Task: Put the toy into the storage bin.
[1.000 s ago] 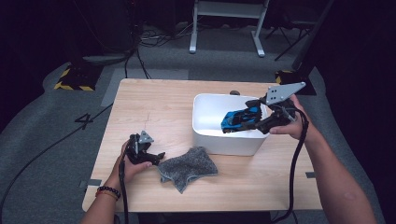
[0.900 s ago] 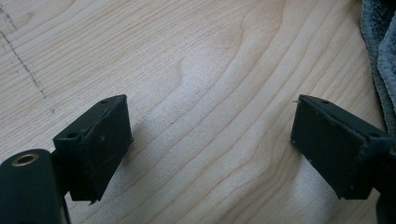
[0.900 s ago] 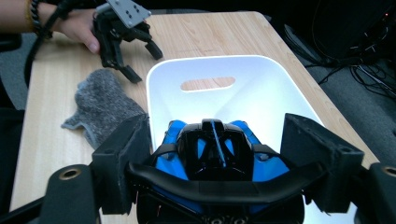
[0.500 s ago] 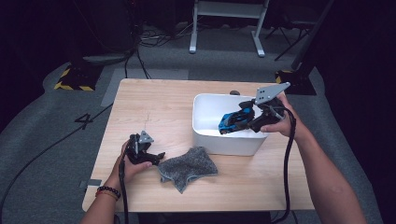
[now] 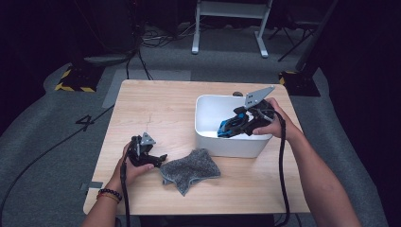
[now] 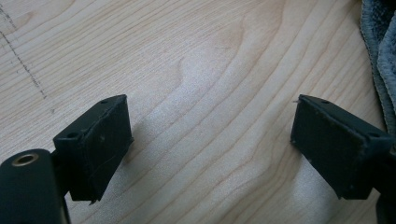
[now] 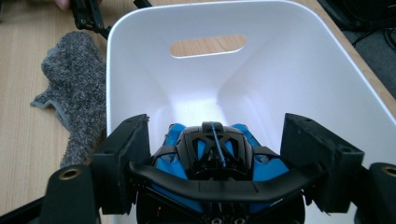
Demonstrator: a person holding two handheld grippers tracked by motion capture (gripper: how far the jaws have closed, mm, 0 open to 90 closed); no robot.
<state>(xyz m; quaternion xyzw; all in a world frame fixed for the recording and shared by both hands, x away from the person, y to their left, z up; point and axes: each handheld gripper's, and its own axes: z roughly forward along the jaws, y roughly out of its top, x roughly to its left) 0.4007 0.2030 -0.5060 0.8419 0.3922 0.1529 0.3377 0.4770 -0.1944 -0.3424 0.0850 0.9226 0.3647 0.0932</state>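
A blue and black toy car hangs inside the white bin, with my right gripper shut on it. In the right gripper view the car sits between both pads, its black rear wing spanning jaw to jaw, and the bin's inner wall lies beyond. My left gripper rests low on the table's front left, open. In the left gripper view its jaws stand wide apart over bare wood. A grey cloth lies just right of it.
The wooden table has free room at the back left. The cloth's edge shows at the right of the left gripper view. The cloth lies left of the bin in the right gripper view. Cables trail from both grippers toward the front edge.
My right gripper has moved left and down with the toy car, from the bin's right rim into the bin. The left gripper and the cloth have stayed put.
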